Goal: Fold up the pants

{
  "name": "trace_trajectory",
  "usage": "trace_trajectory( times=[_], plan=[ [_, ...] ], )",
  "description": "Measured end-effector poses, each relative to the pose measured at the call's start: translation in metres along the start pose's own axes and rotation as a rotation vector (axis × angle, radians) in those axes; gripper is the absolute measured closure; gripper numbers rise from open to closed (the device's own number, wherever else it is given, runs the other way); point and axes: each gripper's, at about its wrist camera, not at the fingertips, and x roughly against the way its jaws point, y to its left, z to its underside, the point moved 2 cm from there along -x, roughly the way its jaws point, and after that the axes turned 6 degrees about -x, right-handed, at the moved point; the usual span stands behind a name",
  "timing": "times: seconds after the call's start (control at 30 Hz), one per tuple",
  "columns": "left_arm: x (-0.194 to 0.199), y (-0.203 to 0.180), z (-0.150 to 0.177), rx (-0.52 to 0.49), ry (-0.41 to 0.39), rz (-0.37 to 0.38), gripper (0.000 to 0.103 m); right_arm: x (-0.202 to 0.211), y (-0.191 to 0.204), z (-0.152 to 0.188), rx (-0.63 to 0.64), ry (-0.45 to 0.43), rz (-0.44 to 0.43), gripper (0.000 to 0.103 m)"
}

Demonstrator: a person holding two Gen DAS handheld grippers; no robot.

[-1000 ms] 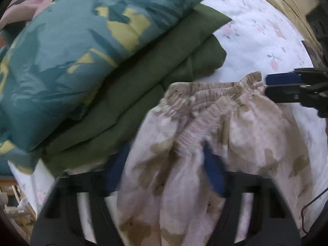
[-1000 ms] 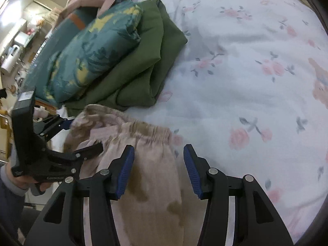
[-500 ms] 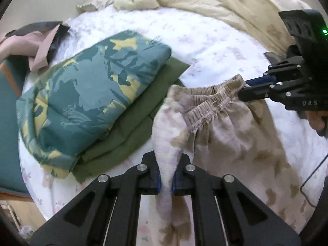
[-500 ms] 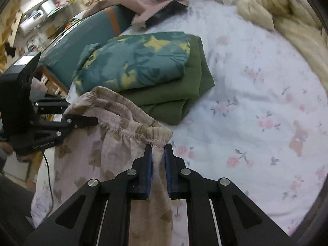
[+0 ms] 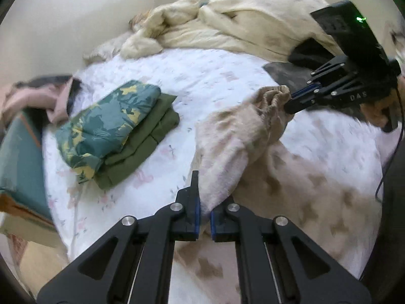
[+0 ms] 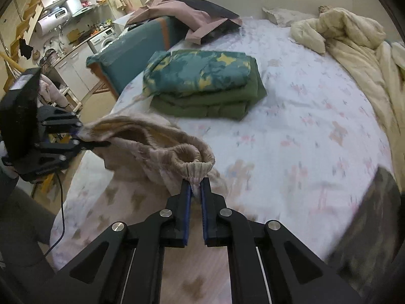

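The pants (image 5: 253,136) are beige with brown patches and an elastic waistband (image 6: 162,139). They hang above the bed between my two grippers, legs trailing down onto the sheet. My left gripper (image 5: 204,202) is shut on one end of the waistband. It also shows in the right wrist view (image 6: 83,138) at the left. My right gripper (image 6: 195,192) is shut on the other end of the waistband. It also shows in the left wrist view (image 5: 291,101) at the upper right.
A stack of folded clothes, teal camouflage (image 6: 200,71) on olive green (image 6: 210,101), lies on the floral sheet (image 6: 303,116). A cream duvet (image 6: 359,40) is bunched at the far side. A pink and black garment (image 6: 192,15) lies near a teal bench (image 6: 131,48).
Both grippers have lifted the waistband higher above the bed and pulled back from the folded stack. The waistband now sags open between them.
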Motion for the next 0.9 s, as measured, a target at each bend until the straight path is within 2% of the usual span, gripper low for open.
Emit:
trace_trajectory(
  times=[0.1, 0.23, 0.37, 0.43, 0.53, 0.57, 0.6, 0.67, 0.7, 0.77, 0.9],
  plan=[
    [0.027, -0.023, 0.020, 0.033, -0.014, 0.065, 0.100, 0.016, 0.022, 0.042, 0.006, 0.015, -0.026, 0.101],
    [0.043, -0.058, 0.040, 0.031, 0.017, 0.109, 0.101, 0.023, 0.037, 0.084, -0.006, 0.074, -0.007, 0.102],
    [0.054, -0.108, 0.060, -0.143, 0.081, 0.114, 0.102, 0.032, 0.050, 0.122, 0.036, 0.132, 0.000, 0.102],
    [0.054, -0.134, 0.075, -0.255, 0.144, 0.130, 0.102, 0.033, 0.057, 0.141, 0.066, 0.185, -0.009, 0.102],
    [0.041, -0.168, 0.103, -0.354, 0.306, 0.227, 0.101, 0.026, 0.068, 0.167, 0.140, 0.312, -0.016, 0.102],
    [0.035, -0.176, 0.110, -0.380, 0.338, 0.207, 0.099, 0.020, 0.071, 0.177, 0.148, 0.371, -0.019, 0.101],
    [0.029, -0.179, 0.114, -0.380, 0.376, 0.208, 0.099, 0.012, 0.072, 0.185, 0.160, 0.428, -0.007, 0.101],
    [0.017, -0.180, 0.120, -0.336, 0.466, 0.250, 0.095, 0.003, 0.073, 0.190, 0.171, 0.473, 0.043, 0.095],
    [0.014, -0.178, 0.121, -0.299, 0.502, 0.272, 0.091, 0.003, 0.073, 0.188, 0.147, 0.487, 0.034, 0.094],
    [0.018, -0.171, 0.118, -0.264, 0.497, 0.298, 0.073, 0.006, 0.071, 0.187, 0.101, 0.532, -0.019, 0.083],
    [0.031, -0.140, 0.100, -0.117, 0.441, 0.317, 0.070, 0.033, 0.067, 0.170, 0.096, 0.458, -0.078, 0.082]
  ],
)
